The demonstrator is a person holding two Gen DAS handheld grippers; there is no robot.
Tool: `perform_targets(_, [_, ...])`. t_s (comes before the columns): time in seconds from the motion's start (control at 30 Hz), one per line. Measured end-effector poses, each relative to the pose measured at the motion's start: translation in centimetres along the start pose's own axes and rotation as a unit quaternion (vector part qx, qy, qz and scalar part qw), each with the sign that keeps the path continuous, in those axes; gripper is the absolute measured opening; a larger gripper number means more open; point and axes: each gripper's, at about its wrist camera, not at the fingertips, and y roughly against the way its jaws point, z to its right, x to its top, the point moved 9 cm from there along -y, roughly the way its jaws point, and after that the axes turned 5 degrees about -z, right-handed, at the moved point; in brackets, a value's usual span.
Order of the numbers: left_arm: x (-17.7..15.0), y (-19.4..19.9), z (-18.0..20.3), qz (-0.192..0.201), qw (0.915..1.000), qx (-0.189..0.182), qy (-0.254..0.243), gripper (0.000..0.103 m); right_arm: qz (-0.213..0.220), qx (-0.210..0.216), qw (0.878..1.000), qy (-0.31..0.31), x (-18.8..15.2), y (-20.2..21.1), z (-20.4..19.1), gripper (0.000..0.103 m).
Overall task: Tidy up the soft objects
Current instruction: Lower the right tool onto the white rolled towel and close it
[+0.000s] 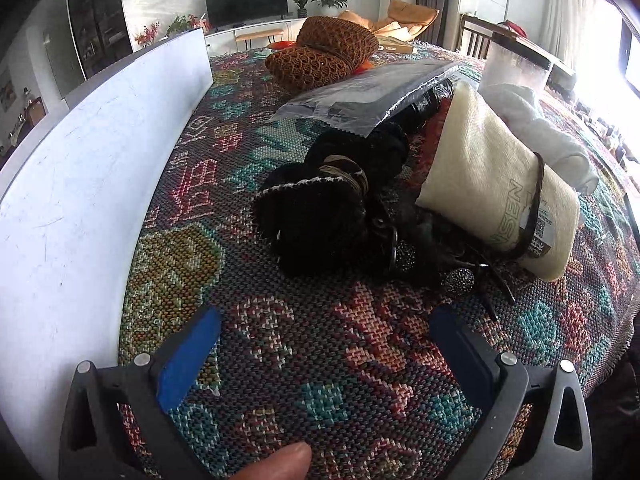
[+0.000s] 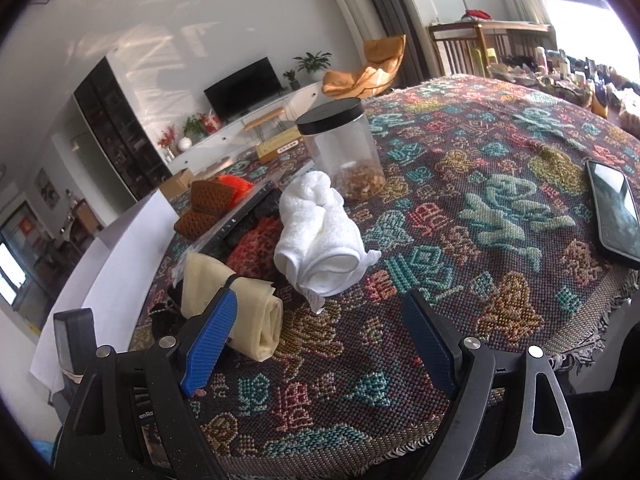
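Soft things lie in a pile on the patterned tablecloth [image 1: 280, 360]. A black knitted bundle [image 1: 320, 208] tied with cord lies ahead of my left gripper [image 1: 326, 354], which is open and empty over the cloth. A cream rolled cloth [image 1: 500, 184] with a dark band lies to its right; it also shows in the right wrist view [image 2: 240, 312]. A white rolled towel [image 2: 316, 232] lies ahead of my right gripper [image 2: 320, 344], which is open and empty. A brown woven bundle [image 1: 324, 56] and a grey plastic packet [image 1: 368, 92] lie farther back.
A white box wall [image 1: 80, 184] stands along the left of the pile. A clear jar [image 2: 344, 152] with a black lid stands behind the towel. A phone [image 2: 616, 212] lies at the right of the table. The table's fringed edge [image 2: 580, 356] is near right.
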Motion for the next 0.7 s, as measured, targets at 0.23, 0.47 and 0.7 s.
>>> perform_targets(0.23, [-0.1, 0.0, 0.0, 0.000, 1.0000, 0.001, 0.006, 0.103, -0.088, -0.023, 0.991, 0.097, 5.0, -5.6, -2.8, 0.087])
perform_targets(0.47, [-0.2, 0.0, 0.0, -0.001, 0.9999, -0.008, -0.006, 0.103, -0.166, -0.072, 0.974, 0.136, 4.7, -12.0, -1.3, 0.084])
perform_targets(0.7, [-0.1, 0.0, -0.1, 0.003, 0.9999, -0.012, -0.012, 0.103, -0.159, -0.081, 0.979, 0.097, 3.7, -7.5, 2.0, 0.038])
